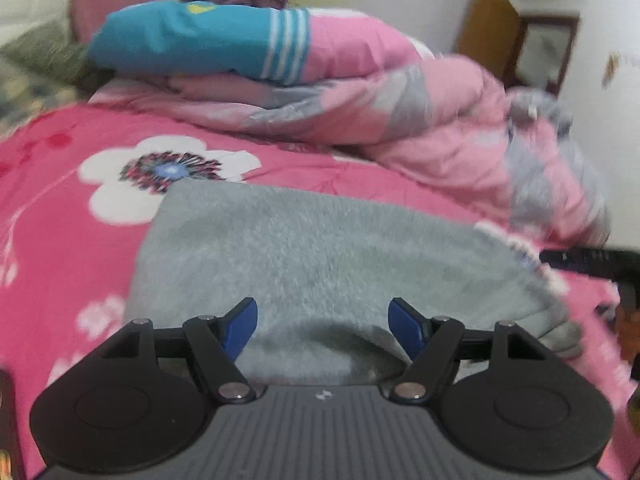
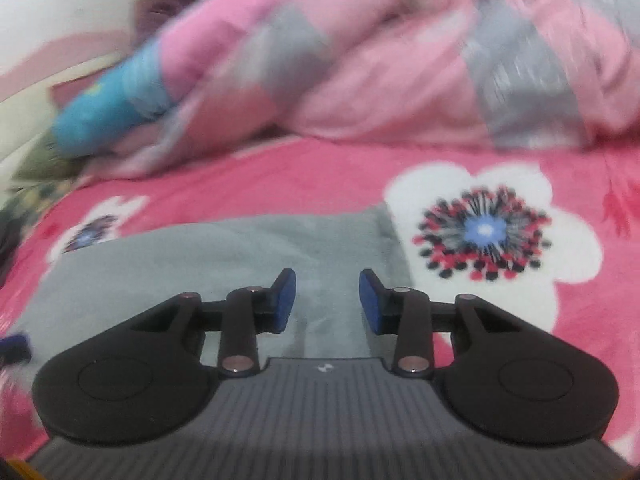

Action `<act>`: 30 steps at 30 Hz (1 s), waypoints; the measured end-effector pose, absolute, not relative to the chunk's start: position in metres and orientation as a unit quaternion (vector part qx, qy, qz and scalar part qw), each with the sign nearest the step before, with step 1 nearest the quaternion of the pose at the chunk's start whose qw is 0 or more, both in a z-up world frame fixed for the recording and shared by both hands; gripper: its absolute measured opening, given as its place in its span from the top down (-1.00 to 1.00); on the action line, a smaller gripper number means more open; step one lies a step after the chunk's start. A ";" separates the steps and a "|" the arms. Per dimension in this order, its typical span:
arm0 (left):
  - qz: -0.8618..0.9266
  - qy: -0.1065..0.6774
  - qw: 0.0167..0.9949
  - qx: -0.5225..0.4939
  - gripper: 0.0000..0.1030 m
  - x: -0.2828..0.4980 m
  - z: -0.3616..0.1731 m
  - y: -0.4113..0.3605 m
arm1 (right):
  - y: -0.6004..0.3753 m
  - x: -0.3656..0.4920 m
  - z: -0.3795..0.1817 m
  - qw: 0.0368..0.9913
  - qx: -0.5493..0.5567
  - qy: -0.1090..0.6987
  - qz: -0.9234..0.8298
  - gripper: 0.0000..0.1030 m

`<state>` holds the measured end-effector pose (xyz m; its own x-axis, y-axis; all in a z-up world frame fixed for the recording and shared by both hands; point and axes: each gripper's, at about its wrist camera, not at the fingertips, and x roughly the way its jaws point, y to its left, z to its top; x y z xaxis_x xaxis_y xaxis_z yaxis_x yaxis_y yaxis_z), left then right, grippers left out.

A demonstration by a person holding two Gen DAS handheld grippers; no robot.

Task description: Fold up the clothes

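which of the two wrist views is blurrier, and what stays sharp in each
Right wrist view: blurrier, the pink quilt smeared sideways, the grey garment soft, only the right gripper crisp. Left wrist view: milder blur, worst on the quilt's right end; the left gripper is sharp. Both show fisheye bending at the edges and flat indoor light without glare.

My fingertips [image 1: 406, 326] wear blue pads on black arms, on both grippers. Under them lies a plain grey fleecy garment [image 1: 320, 256]. The bedspread [image 1: 60, 200] is hot pink with white flowers, their centres blue ringed by red and black dots. At twelve o'clock a quilt [image 1: 400, 92] shows pale pink and grey patches, with a turquoise, white-striped section at eleven.
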<state>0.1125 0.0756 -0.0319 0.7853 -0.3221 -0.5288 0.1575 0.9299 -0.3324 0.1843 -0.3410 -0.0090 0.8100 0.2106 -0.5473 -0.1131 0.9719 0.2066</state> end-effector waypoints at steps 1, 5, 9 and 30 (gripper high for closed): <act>-0.130 0.302 0.932 -0.156 -0.40 0.105 -0.033 0.081 | -0.335 0.174 0.001 0.950 0.070 0.289 0.097 0.33; -0.128 0.300 0.924 -0.198 -0.29 0.072 -0.034 0.097 | -0.296 0.154 0.022 0.941 0.055 0.279 0.183 0.33; -0.112 0.298 0.937 -0.143 -0.26 0.047 -0.033 0.093 | -0.245 0.159 -0.013 0.922 0.030 0.306 0.235 0.28; -0.078 0.241 0.967 -0.037 0.32 0.054 -0.049 0.079 | -0.139 0.087 0.017 0.910 -0.089 0.227 0.335 0.17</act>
